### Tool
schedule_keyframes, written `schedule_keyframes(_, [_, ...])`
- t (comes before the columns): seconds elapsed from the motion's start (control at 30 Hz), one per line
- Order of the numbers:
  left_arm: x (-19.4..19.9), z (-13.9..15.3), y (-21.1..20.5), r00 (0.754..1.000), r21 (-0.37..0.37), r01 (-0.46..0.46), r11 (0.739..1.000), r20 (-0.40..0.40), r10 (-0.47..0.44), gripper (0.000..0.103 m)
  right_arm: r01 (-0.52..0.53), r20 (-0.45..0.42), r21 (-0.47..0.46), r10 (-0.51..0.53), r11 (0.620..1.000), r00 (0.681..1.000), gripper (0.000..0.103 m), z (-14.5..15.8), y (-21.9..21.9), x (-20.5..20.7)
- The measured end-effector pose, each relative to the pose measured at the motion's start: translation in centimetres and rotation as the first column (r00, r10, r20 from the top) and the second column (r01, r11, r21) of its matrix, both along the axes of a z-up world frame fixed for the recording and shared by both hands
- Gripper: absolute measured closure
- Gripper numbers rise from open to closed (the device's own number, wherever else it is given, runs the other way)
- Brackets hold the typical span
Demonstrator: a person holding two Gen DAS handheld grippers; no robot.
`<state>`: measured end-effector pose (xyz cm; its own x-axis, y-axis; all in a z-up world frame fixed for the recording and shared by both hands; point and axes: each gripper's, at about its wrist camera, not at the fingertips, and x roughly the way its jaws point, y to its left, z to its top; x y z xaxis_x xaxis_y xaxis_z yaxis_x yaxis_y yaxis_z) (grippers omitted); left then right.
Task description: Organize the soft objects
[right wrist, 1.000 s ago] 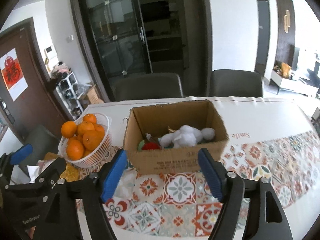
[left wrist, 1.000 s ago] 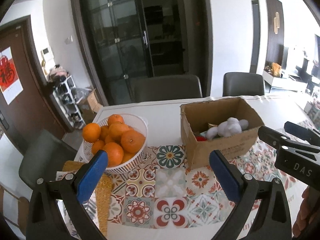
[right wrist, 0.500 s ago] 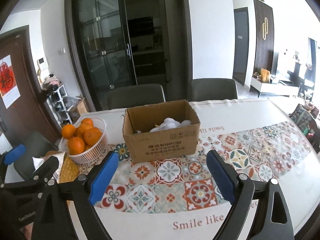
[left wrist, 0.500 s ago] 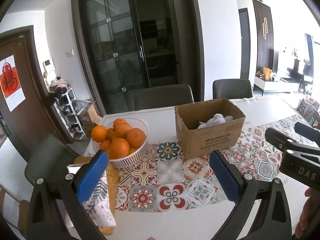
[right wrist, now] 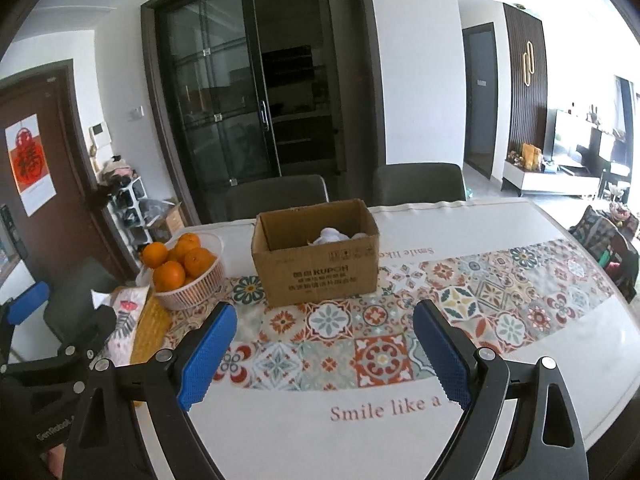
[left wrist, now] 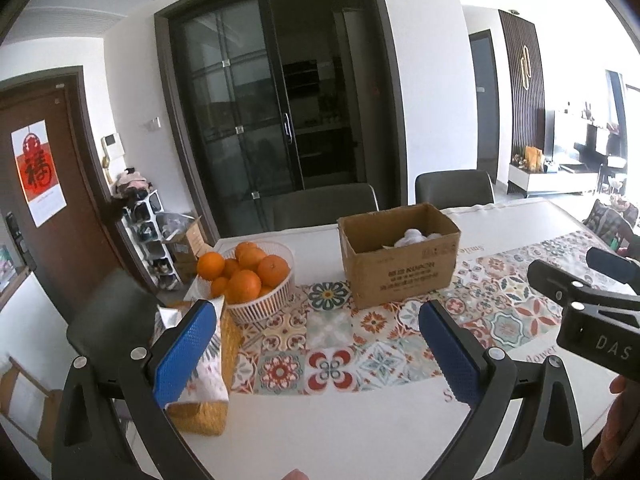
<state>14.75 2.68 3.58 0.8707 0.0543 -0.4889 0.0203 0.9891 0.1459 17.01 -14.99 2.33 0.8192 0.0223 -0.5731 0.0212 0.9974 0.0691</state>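
Observation:
A brown cardboard box (left wrist: 400,256) (right wrist: 316,256) stands on the patterned table runner. A white plush toy (left wrist: 412,237) (right wrist: 334,235) lies inside it, only its top showing over the rim. My left gripper (left wrist: 320,356) is open and empty, held back above the table's near edge. My right gripper (right wrist: 326,356) is open and empty too, well short of the box. The right gripper's body (left wrist: 592,312) shows at the right of the left wrist view.
A white basket of oranges (left wrist: 248,280) (right wrist: 184,272) stands left of the box. A woven yellow tissue holder with a patterned cloth (left wrist: 204,364) (right wrist: 140,320) sits at the table's left front. Dark chairs (right wrist: 276,196) stand behind the table.
Both grippers have pulled back and up from the box. It now looks smaller and farther, and less of the toy shows over the rim. Both stay open.

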Motion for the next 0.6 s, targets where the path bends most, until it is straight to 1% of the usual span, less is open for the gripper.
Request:
schedule_keyframes(0.27, [-4.5, -0.2, -1.2, 1.0, -0.006, -0.018, 1.0, 0.006, 0.018, 0.0, -0.006, 0.022, -0.019, 0.007, 1.0, 1.0, 0.009, 0.4, -1.6, -5.2])
schedule_keyframes(0.43, [-7.0, -0.4, -1.8, 1.0, -0.016, -0.024, 1.0, 0.009, 0.024, 0.0, 0.009, 0.028, -0.034, -0.008, 0.999, 1.0, 0.007, 0.6, -2.3, -7.8])
schedule_keyframes(0.6, [-9.2, -0.3, -2.3, 1.0, -0.006, -0.027, 1.0, 0.014, 0.028, 0.0, 0.021, 0.035, -0.045, -0.019, 0.999, 0.999, 0.006, 0.7, -2.8, -10.5])
